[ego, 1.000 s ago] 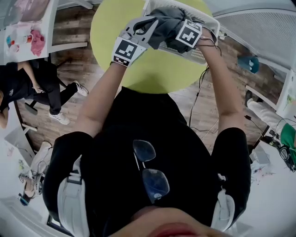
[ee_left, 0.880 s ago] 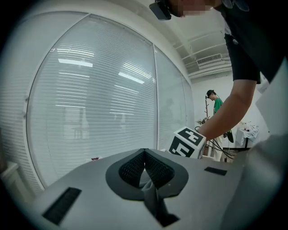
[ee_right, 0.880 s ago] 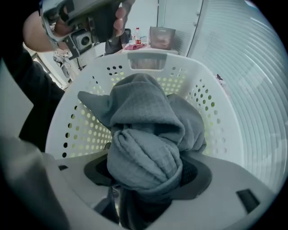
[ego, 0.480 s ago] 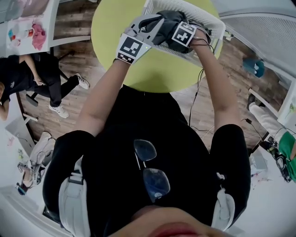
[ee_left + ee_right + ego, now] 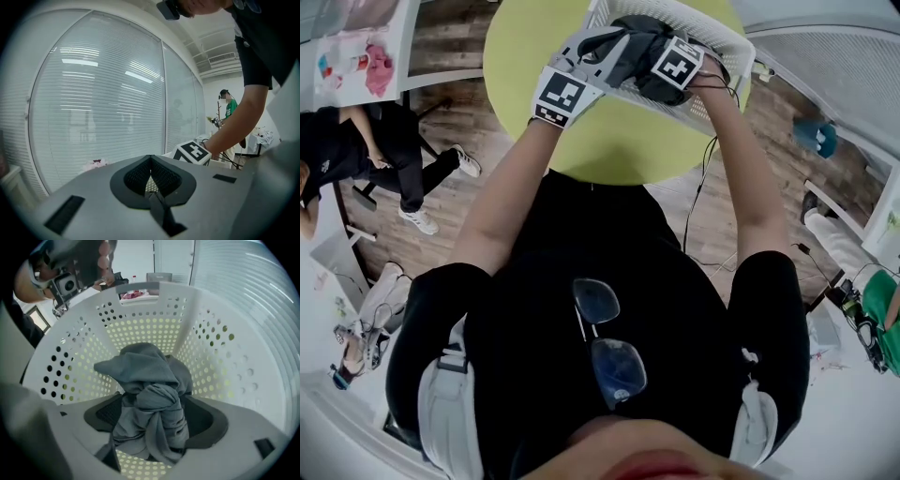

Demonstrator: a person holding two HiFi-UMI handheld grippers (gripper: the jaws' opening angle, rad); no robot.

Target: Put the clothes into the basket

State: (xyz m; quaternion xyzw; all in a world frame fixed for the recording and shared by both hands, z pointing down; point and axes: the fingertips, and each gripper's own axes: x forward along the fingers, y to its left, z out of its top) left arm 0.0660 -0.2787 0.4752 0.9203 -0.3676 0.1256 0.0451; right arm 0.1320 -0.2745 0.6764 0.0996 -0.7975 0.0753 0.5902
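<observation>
A white perforated basket stands on the round green table. A bunched grey garment lies inside it. My right gripper points steeply down into the basket; its jaws have just been opening and stand wide, with the garment still between them, resting on the basket's floor. My left gripper is held about level at the basket's left rim, by the garment, its pads meeting with nothing between them. The right gripper's marker cube shows in the left gripper view.
The table stands on a wooden floor. A seated person is at the left, near a desk with coloured things. Cables hang off the table's right side. Window blinds face the left gripper.
My right gripper has sunk into the basket with the grey garment, and its jaws have spread. The left gripper has stayed almost where it was.
</observation>
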